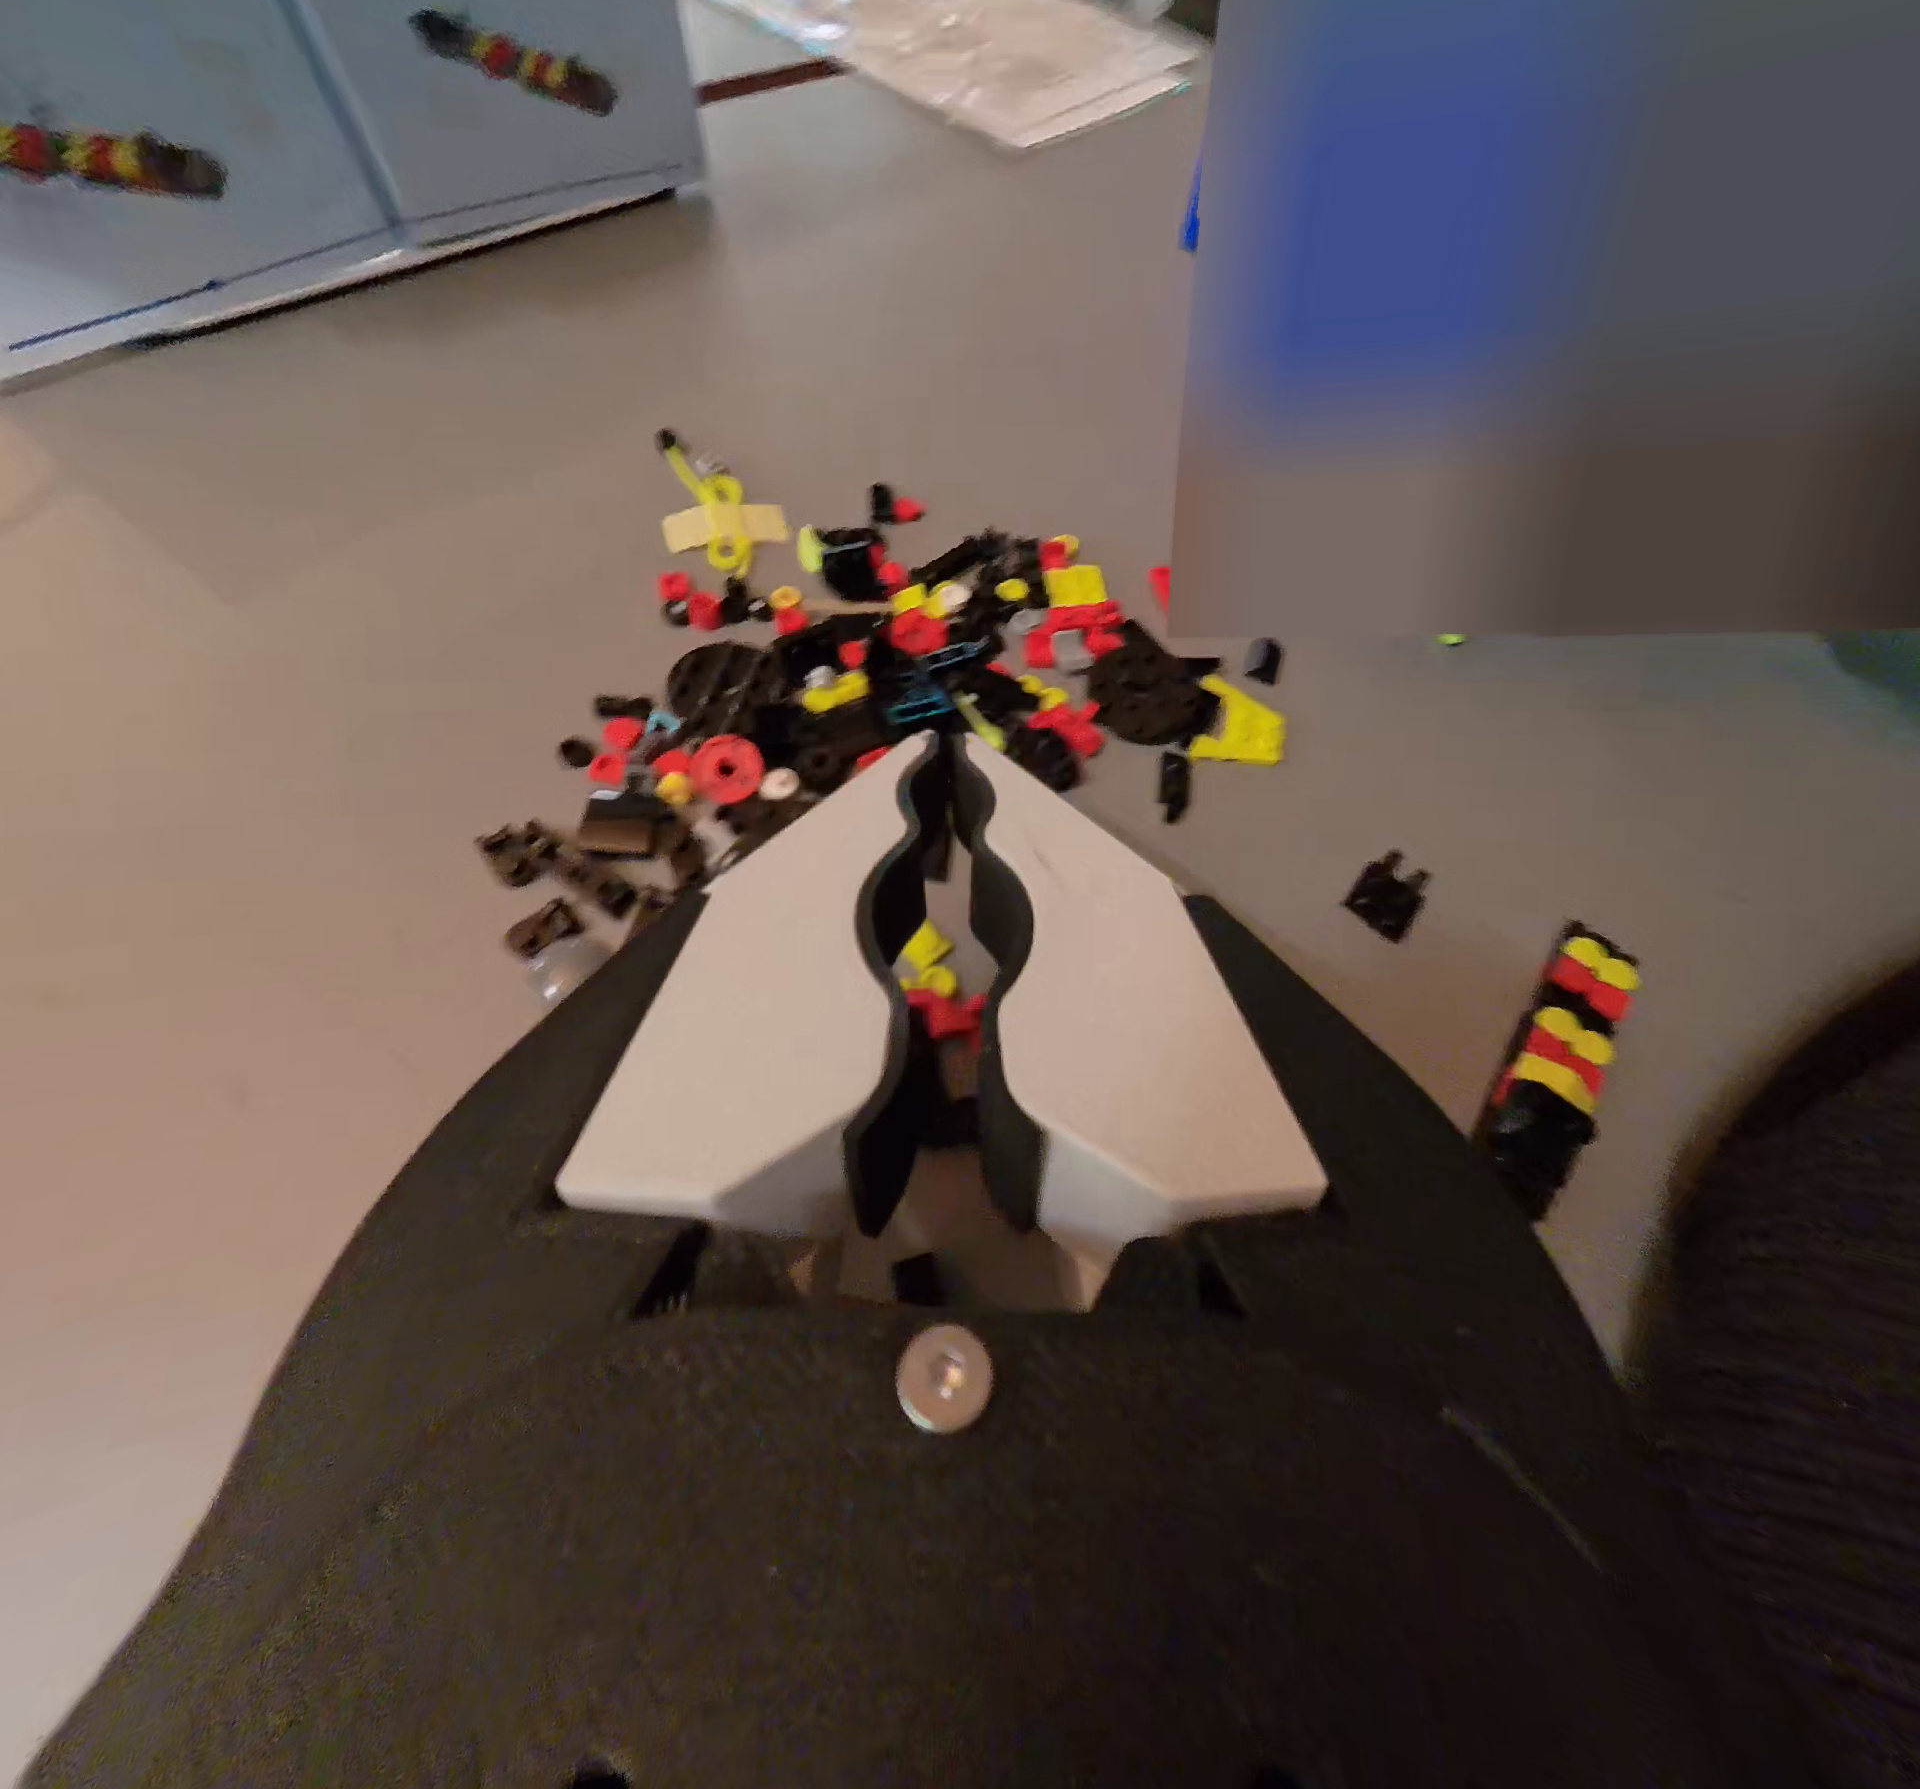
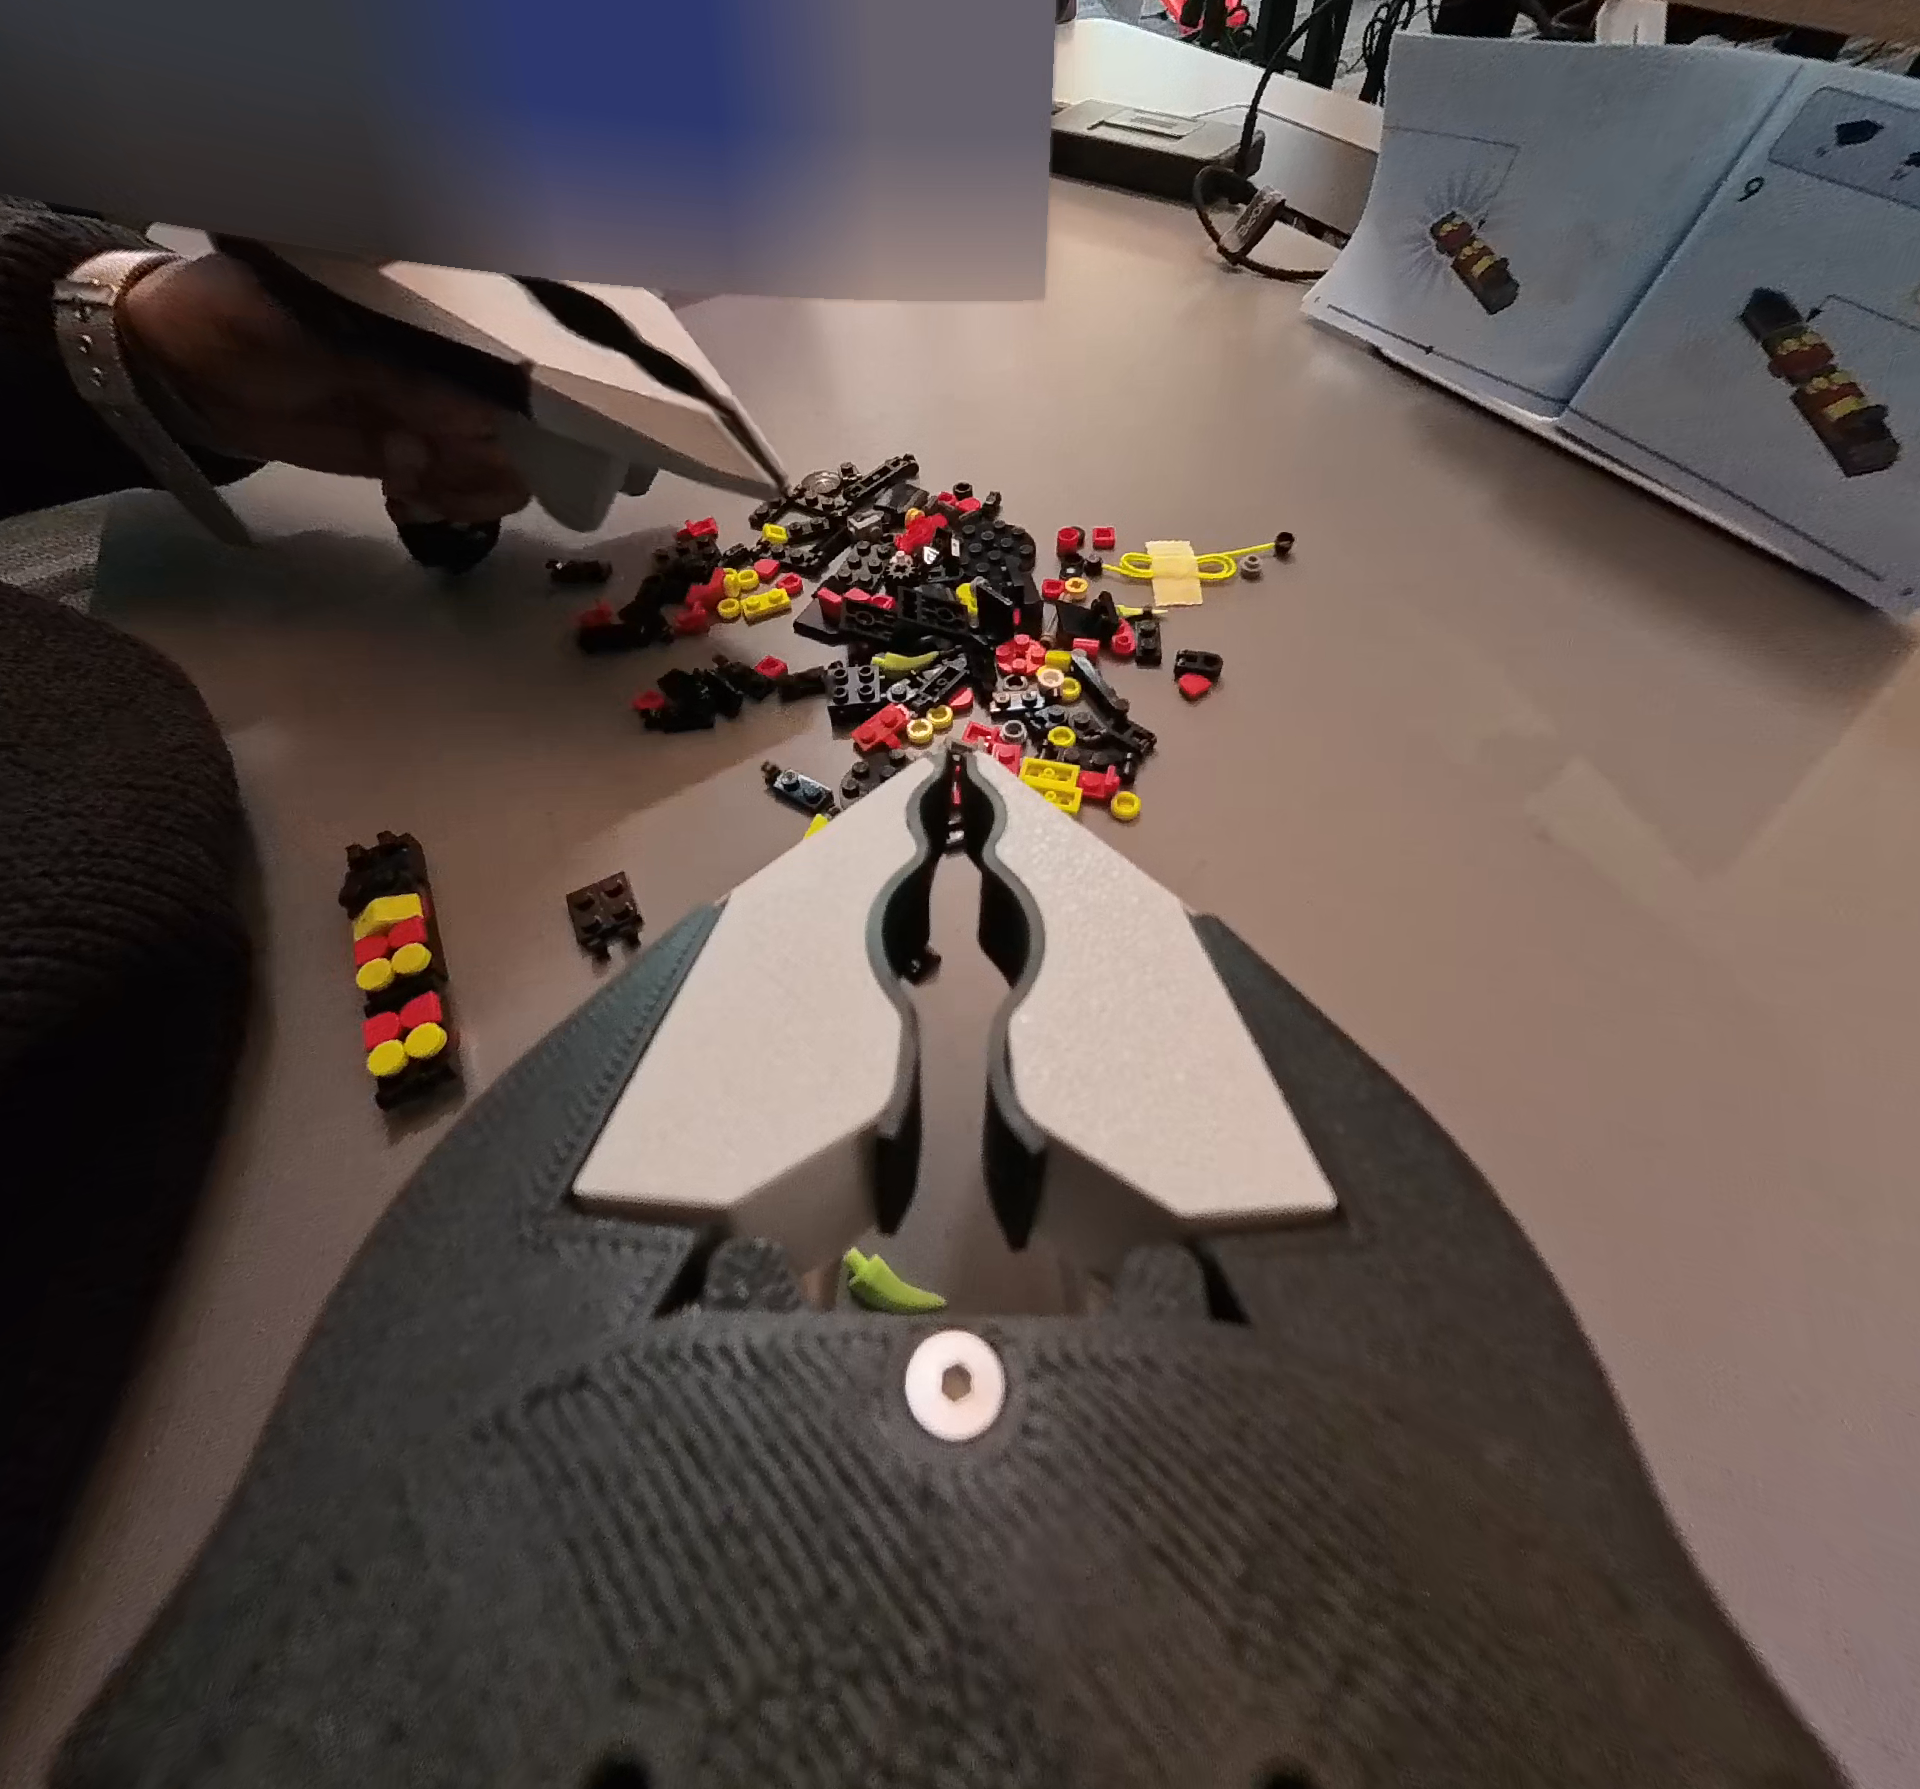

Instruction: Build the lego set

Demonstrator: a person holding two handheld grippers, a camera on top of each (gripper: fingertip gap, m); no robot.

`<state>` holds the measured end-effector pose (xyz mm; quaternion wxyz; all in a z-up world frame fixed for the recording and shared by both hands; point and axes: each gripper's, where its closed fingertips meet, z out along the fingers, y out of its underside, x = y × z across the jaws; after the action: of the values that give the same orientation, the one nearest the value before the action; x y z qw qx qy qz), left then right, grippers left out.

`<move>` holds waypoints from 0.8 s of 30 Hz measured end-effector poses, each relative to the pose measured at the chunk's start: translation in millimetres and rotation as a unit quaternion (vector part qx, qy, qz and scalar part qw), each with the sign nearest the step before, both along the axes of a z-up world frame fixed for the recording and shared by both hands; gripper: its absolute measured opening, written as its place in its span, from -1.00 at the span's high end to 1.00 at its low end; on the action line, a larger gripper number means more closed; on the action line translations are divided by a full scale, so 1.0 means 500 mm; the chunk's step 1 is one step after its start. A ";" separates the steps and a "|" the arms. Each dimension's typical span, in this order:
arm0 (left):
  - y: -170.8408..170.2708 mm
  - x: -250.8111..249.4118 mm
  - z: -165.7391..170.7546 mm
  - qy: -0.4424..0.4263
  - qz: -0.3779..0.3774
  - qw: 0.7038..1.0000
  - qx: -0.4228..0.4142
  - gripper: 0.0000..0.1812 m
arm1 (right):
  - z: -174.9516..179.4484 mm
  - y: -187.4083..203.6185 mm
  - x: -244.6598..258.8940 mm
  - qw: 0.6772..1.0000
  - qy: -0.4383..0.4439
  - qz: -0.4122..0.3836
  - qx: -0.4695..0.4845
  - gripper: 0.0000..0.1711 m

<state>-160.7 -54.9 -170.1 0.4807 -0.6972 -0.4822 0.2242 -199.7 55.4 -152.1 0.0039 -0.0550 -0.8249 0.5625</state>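
Currently both tools clenched. Left gripper [image 2: 774,482] tips at loose brick pile [image 2: 914,638], grasp unclear. Right gripper [image 2: 958,771] pinches small dark piece; keep assembled strip [image 2: 398,970] undisturbed mid-tabletop.

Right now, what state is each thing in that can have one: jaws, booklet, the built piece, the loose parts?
Left gripper: jaws shut, tips at the pile.
Right gripper: jaws shut, at the pile's near edge.
Booklet: open.
Built strip: assembled, lying flat, apart from the pile.
Loose parts: scattered, unsorted.
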 end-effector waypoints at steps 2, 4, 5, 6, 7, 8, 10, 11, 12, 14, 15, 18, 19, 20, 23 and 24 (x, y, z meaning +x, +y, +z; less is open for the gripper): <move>-0.025 -0.007 -0.014 -0.023 0.027 0.999 -0.008 1.00 | 0.000 0.000 0.000 1.000 0.000 0.000 0.000 1.00; -0.042 -0.010 -0.020 -0.036 0.045 0.998 0.004 1.00 | 0.000 0.000 0.001 1.000 0.001 0.001 0.001 1.00; -0.049 -0.011 -0.022 -0.041 0.053 0.998 0.009 1.00 | 0.000 0.000 0.001 1.000 0.001 0.001 0.001 1.00; -0.054 -0.012 -0.023 -0.045 0.057 0.997 0.013 1.00 | 0.000 0.000 0.001 1.000 0.001 0.001 0.001 1.00; -0.057 -0.012 -0.022 -0.047 0.060 0.997 0.016 0.99 | -0.001 0.000 0.001 1.000 0.001 0.001 0.001 1.00; -0.058 -0.012 -0.019 -0.046 0.061 0.997 0.021 0.98 | -0.001 0.000 0.001 1.000 0.001 0.001 0.002 1.00; -0.057 -0.012 -0.009 -0.045 0.060 0.997 0.030 0.98 | -0.001 0.000 0.001 1.000 0.001 0.001 0.002 1.00; -0.056 -0.009 -0.005 -0.052 0.058 0.996 0.034 0.98 | -0.002 0.000 0.001 1.000 0.001 0.001 0.003 1.00; -0.053 -0.005 0.001 -0.066 0.050 0.995 0.048 0.97 | -0.002 0.000 0.001 1.000 0.001 0.001 0.003 1.00; -0.053 0.003 0.019 -0.094 0.039 0.990 0.099 0.92 | -0.003 0.001 -0.001 1.000 0.002 -0.001 0.003 1.00; -0.063 0.005 0.026 -0.101 0.041 0.987 0.116 0.91 | -0.003 0.001 -0.001 1.000 0.002 -0.001 0.003 1.00; -0.110 0.011 0.001 -0.125 0.060 0.987 0.082 0.83 | -0.004 -0.001 -0.001 1.000 0.001 -0.001 0.004 1.00; -0.121 0.015 -0.016 -0.136 0.062 0.987 0.055 0.80 | -0.006 -0.001 -0.001 1.000 0.000 -0.001 0.005 1.00; -0.126 0.018 -0.028 -0.142 0.064 0.987 0.036 0.78 | -0.007 -0.001 -0.001 1.000 0.001 -0.001 0.007 1.00; -0.102 0.022 -0.032 -0.146 0.044 0.988 0.032 0.70 | -0.010 -0.002 -0.001 1.000 0.004 -0.001 0.010 1.00; -0.088 0.025 -0.031 -0.149 0.031 0.987 0.041 0.69 | -0.011 -0.002 -0.001 1.000 0.005 -0.001 0.011 1.00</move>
<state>-148.4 -99.1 -185.4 0.4241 -0.6872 -0.5789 0.1129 -200.2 54.6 -157.4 0.0092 -0.0532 -0.8311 0.5535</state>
